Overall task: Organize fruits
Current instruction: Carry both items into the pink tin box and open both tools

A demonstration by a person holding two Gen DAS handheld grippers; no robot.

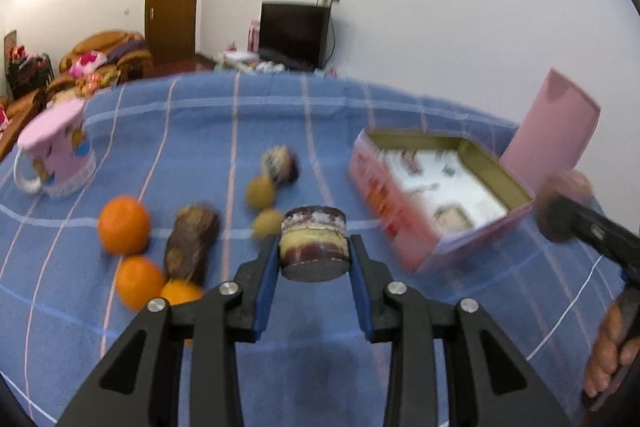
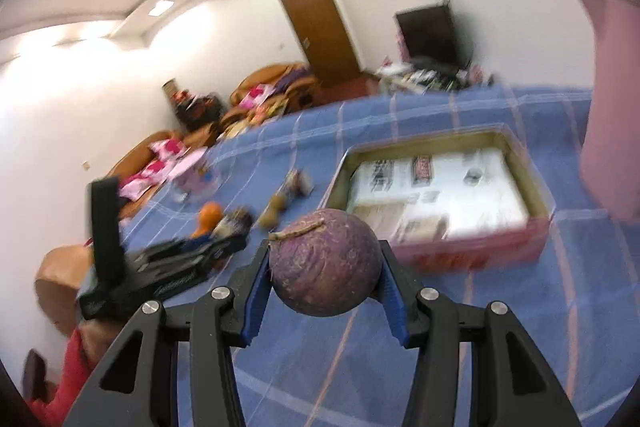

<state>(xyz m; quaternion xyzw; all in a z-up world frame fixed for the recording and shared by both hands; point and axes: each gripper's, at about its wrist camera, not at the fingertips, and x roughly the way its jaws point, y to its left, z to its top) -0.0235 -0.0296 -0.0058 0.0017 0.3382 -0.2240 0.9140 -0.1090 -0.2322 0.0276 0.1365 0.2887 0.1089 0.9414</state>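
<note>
Purple fruit (image 2: 325, 263) sits clamped in the right gripper (image 2: 325, 267), the left gripper (image 1: 314, 247) pinches a small jar (image 1: 313, 243), its label too blurred to read.

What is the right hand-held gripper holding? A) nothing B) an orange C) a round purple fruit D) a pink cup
C: in the right wrist view, the right hand-held gripper has its blue pads pressed on both sides of a round purple fruit, held above the blue cloth.
</note>
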